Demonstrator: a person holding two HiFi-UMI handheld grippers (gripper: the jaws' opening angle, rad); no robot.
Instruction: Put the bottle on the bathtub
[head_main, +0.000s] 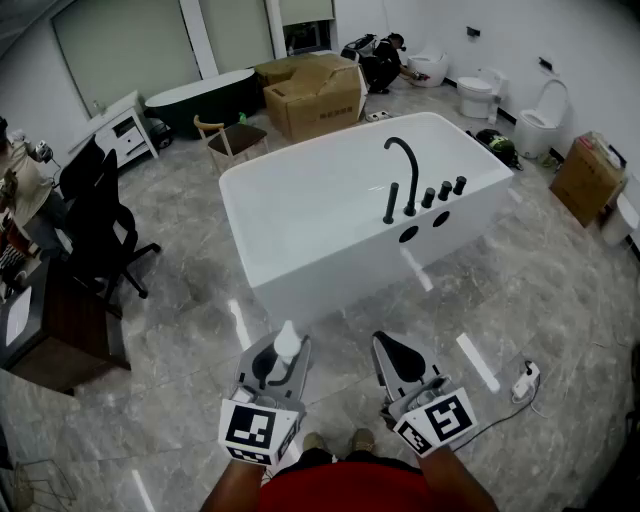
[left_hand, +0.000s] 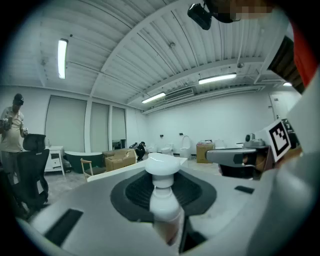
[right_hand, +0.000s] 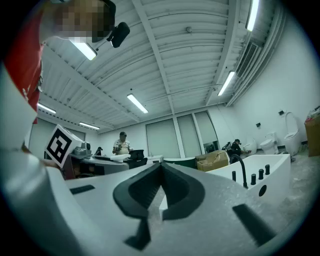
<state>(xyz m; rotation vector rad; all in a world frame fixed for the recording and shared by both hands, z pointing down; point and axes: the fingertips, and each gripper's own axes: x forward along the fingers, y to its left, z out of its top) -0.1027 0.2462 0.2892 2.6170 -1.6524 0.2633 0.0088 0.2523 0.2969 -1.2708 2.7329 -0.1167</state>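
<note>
A small white bottle (head_main: 287, 342) with a round cap stands upright between the jaws of my left gripper (head_main: 277, 362), which is shut on it; the left gripper view shows the bottle (left_hand: 163, 192) close up, held at its neck and body. My right gripper (head_main: 398, 357) is shut with nothing in it, its dark pads (right_hand: 161, 192) pressed together. Both grippers are held low in front of me, a short way from the near wall of the white bathtub (head_main: 300, 265). A black faucet (head_main: 405, 170) and knobs stand on the tub's right rim.
A cardboard box (head_main: 314, 95) and wooden chair (head_main: 232, 138) stand behind the tub. A black office chair (head_main: 100, 225) and dark desk (head_main: 55, 320) are at the left. Toilets (head_main: 540, 118) line the right wall. A power strip (head_main: 524, 380) lies on the floor. A person (left_hand: 11, 131) stands far left.
</note>
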